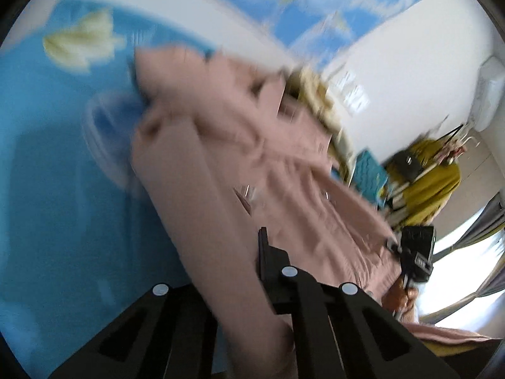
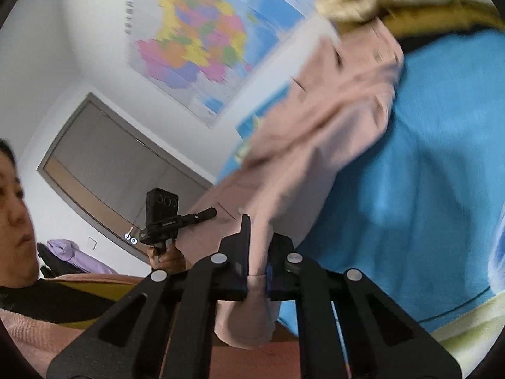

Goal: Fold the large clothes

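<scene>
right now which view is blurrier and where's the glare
Left wrist view: heavy motion blur smears the pink garment and blue sheet; the bright window at lower right blows out. Right wrist view: sharper near the right gripper, but the wall map is streaked; both bend at the fisheye rim.

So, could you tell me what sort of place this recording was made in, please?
Probably a room in a home, perhaps a bedroom. A colourful wall map hangs above a blue bedspread-like sheet where the pink garment is being handled, and a rack draped with clothes stands by a curtained window.
</scene>
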Available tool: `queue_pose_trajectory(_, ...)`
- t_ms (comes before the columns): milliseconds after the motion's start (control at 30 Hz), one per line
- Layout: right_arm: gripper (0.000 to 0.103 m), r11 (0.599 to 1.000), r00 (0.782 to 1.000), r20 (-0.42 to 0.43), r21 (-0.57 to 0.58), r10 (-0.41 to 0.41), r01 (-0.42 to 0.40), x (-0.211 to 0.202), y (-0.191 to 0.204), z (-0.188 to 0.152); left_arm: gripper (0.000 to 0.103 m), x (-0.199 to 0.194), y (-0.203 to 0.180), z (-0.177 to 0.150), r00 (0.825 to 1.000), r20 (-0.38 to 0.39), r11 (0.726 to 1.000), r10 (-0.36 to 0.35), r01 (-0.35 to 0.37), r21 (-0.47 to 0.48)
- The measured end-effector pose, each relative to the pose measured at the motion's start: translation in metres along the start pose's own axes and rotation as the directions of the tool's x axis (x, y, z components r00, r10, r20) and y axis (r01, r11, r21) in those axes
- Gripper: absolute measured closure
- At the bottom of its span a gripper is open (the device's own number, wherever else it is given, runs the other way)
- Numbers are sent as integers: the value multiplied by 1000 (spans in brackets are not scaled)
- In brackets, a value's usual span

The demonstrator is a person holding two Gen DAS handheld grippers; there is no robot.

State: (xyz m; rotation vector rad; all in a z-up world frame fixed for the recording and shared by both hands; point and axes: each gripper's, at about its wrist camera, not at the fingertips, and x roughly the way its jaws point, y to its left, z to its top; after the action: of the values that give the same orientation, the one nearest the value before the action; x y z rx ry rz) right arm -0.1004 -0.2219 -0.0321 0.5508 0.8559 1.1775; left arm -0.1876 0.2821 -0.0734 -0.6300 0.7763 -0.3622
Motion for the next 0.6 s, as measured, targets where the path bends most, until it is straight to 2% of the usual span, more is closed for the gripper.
queue_pose_trajectory(133, 96, 997, 998, 49, -70, 34, -30, -20, 30, 1, 101, -42, -22, 9, 995, 91, 997, -28, 21, 68)
queue_pose_trajectory(233, 96, 993, 996, 58, -98, 65, -59, -29, 44, -5, 101, -53, -27, 5, 994, 105, 996, -44, 35, 83)
queue_pose_trajectory(367, 96, 998, 999, 37, -63, 28, -26, -21, 39, -13, 101, -43, -7, -10, 998, 37, 999, -46, 44, 31)
queue_pose_trajectory(433, 96, 999, 1000, 18, -42, 19, -18, -14, 35, -16, 100, -31, 5, -18, 1000, -8, 999, -27, 26, -21)
queue_pose_trajectory(500, 96, 999, 1000, 13, -40, 16, -16, -11, 34, -17, 99, -19, 12, -25, 999, -43, 999, -3, 1, -35)
queue_pose_trajectory(533, 96, 999, 1000, 15, -39, 19, -18, -11, 34, -17, 92, -16, 12, -27, 998, -56, 999, 3, -5, -31)
queue_pose_trajectory(567, 96, 999, 1000, 22, -35, 21, -20, -10, 34, -16, 73, -11, 12, -29, 996, -78, 999, 31, -33, -29)
queue_pose_trajectory(600, 96, 999, 999, 27, -32, 21, -20, -10, 34, -15, 69, -6, 11, -30, 994, -90, 997, 69, -71, -23)
